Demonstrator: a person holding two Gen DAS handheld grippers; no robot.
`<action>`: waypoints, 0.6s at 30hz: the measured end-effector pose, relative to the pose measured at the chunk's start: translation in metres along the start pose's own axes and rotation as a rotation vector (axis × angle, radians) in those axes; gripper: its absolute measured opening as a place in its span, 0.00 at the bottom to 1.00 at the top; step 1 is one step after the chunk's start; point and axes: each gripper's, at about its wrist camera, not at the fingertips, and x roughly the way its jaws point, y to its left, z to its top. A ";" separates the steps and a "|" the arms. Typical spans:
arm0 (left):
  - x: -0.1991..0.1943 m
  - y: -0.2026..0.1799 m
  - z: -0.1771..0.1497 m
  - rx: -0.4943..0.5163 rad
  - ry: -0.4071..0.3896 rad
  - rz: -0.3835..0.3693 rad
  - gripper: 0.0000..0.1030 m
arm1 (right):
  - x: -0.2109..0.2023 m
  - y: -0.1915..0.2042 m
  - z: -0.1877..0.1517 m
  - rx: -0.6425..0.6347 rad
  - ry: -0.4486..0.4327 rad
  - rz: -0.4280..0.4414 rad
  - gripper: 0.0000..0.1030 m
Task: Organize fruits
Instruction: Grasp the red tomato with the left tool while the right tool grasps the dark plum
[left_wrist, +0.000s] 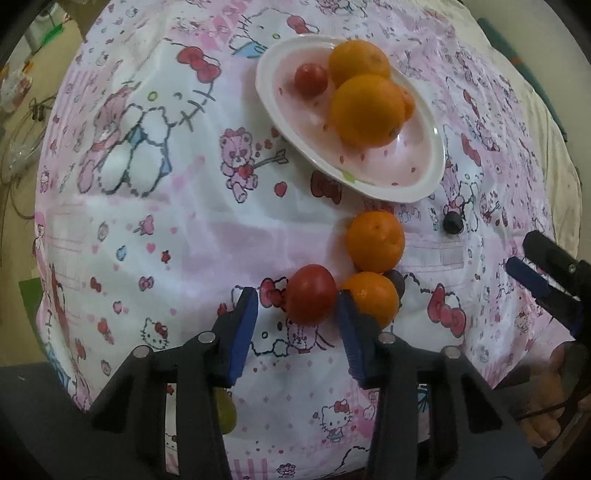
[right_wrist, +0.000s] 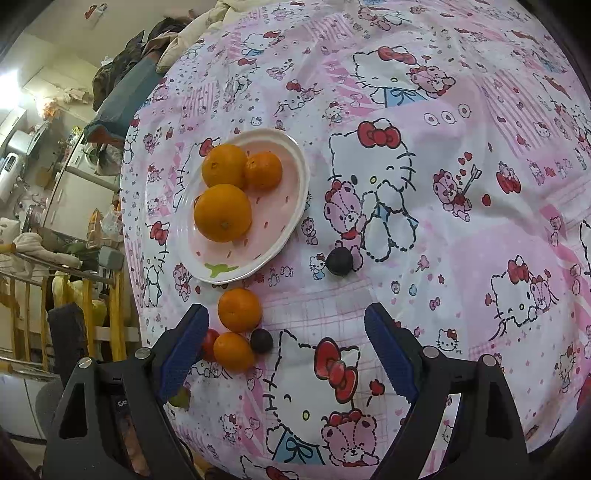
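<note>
A white oval plate (left_wrist: 424, 177) (right_wrist: 295, 210) holds oranges (left_wrist: 365, 110) (right_wrist: 222, 212) and a small red tomato (left_wrist: 311, 78). On the cloth lie two small oranges (left_wrist: 375, 242) (left_wrist: 371, 299) (right_wrist: 239, 309) (right_wrist: 233, 350), a red tomato (left_wrist: 311, 293) (right_wrist: 210, 343) and two dark plums (left_wrist: 452, 223) (right_wrist: 339, 261) (right_wrist: 261, 340). My left gripper (left_wrist: 297, 328) is open, its fingers either side of the red tomato. My right gripper (right_wrist: 284, 350) is open above the cloth, near the lower orange and plum.
A green fruit (left_wrist: 225, 410) (right_wrist: 180, 397) lies under the grippers at the near table edge. The Hello Kitty cloth (right_wrist: 443, 221) covers the table. The right gripper (left_wrist: 546, 280) shows at the right of the left wrist view. Furniture and clutter (right_wrist: 55, 184) stand beyond the left edge.
</note>
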 end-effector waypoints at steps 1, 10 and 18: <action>0.003 0.000 0.000 -0.005 0.008 -0.001 0.35 | -0.001 -0.002 0.000 0.005 -0.002 0.001 0.86; 0.007 -0.006 -0.001 -0.005 0.024 -0.015 0.23 | 0.007 -0.018 0.010 0.047 0.004 -0.023 0.86; -0.017 0.000 0.001 -0.017 -0.045 -0.022 0.22 | 0.037 -0.028 0.020 0.048 0.054 -0.068 0.47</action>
